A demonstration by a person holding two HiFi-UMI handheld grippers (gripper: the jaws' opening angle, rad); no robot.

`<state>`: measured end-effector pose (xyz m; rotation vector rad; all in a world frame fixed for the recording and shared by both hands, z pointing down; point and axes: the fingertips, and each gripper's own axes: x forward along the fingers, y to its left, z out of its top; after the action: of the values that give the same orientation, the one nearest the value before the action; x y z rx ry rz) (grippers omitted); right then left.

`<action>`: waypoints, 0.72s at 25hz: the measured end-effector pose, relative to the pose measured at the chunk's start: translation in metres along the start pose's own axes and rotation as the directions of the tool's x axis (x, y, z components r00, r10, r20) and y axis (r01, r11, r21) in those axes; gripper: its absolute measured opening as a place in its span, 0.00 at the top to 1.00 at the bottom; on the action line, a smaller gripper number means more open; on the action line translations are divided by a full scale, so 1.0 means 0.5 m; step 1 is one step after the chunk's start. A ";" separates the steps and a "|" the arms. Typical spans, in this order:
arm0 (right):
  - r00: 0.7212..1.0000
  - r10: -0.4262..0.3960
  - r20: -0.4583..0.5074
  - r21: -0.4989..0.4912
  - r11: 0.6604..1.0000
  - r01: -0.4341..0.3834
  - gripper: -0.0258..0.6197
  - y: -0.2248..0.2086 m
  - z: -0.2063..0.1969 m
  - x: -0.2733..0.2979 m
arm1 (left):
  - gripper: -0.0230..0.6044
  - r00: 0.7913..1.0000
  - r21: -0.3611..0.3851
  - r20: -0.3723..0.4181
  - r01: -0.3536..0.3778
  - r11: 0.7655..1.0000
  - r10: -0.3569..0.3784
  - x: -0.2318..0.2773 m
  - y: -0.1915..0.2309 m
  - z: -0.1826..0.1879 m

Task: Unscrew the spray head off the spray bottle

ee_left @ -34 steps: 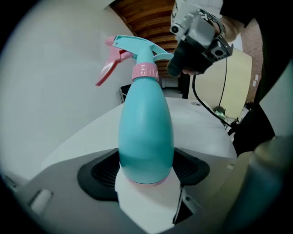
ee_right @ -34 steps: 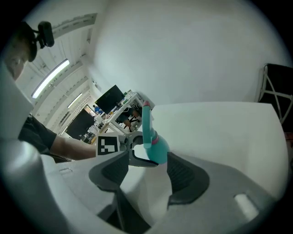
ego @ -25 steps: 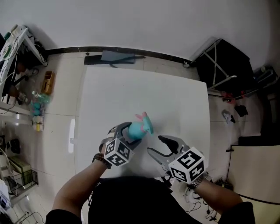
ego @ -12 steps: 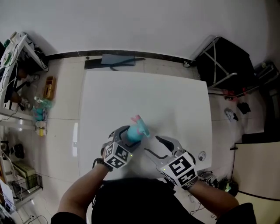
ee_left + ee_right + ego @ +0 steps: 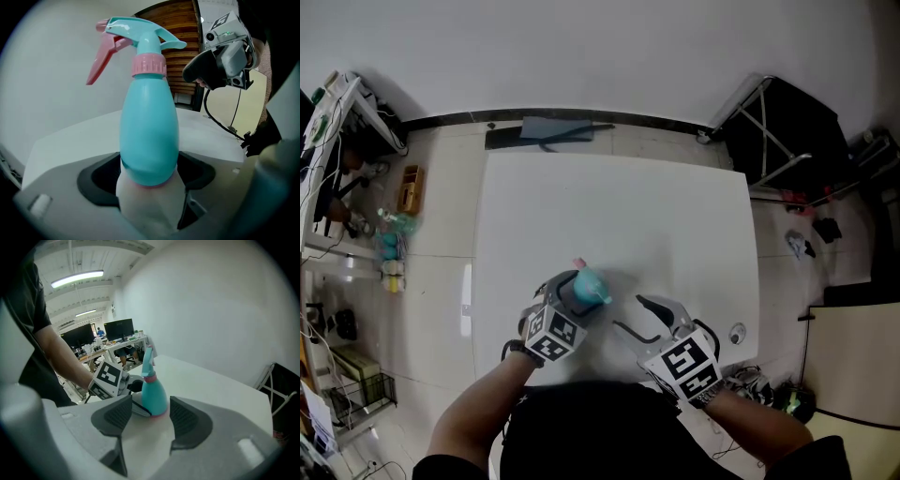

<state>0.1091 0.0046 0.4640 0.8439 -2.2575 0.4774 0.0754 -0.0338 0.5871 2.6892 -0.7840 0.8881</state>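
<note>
A white counter [image 5: 656, 216] seen from above, with a teal spray bottle [image 5: 586, 286] standing upright near its 6 o'clock edge, a little left of centre.

Our left tool [image 5: 578, 292] comes in from about 7 o'clock and has the bottle's rounded lower body between its two dark pads. The pads sit against the sides and the jaws are spread wide, and they are opening a little at this moment. We judge this low hold is meant to keep the body from turning, while leaving the neck free for the other tool.

The teal spray head [image 5: 140, 40], with its pink trigger [image 5: 101, 58] pointing toward 9 o'clock in the left gripper view, is still seated on the pink screw collar [image 5: 149, 65]. So the head is not yet off.

Our right tool [image 5: 633, 314] waits at about 4 o'clock from the bottle, near it but not touching. Its jaws are spread apart with nothing between them. In the right gripper view the bottle shows beyond the gap, so the tool seems lined up to reach for the collar or head.

The bottle is the only container on the counter. Its wall is opaque, so we cannot tell whether it holds any liquid.
</note>
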 end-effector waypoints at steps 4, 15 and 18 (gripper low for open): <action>1.000 0.006 0.016 0.005 1.000 -0.006 0.59 0.005 0.004 0.005 | 0.28 1.000 0.002 -0.010 0.007 1.000 -0.007 -0.012 0.000 -0.004; 0.998 0.027 0.062 0.046 0.998 -0.030 0.68 0.037 -0.007 0.014 | 0.37 0.996 -0.067 0.086 -0.012 0.998 0.018 -0.142 -0.008 0.047; 0.996 0.036 0.082 0.044 0.998 -0.040 0.76 0.045 -0.002 0.016 | 0.47 0.993 -0.111 0.115 0.023 0.994 -0.010 -0.165 -0.034 0.078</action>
<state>0.0899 0.0179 0.4679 0.8587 -2.3484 0.5220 0.0478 0.0021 0.5058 2.6624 -0.8077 0.6703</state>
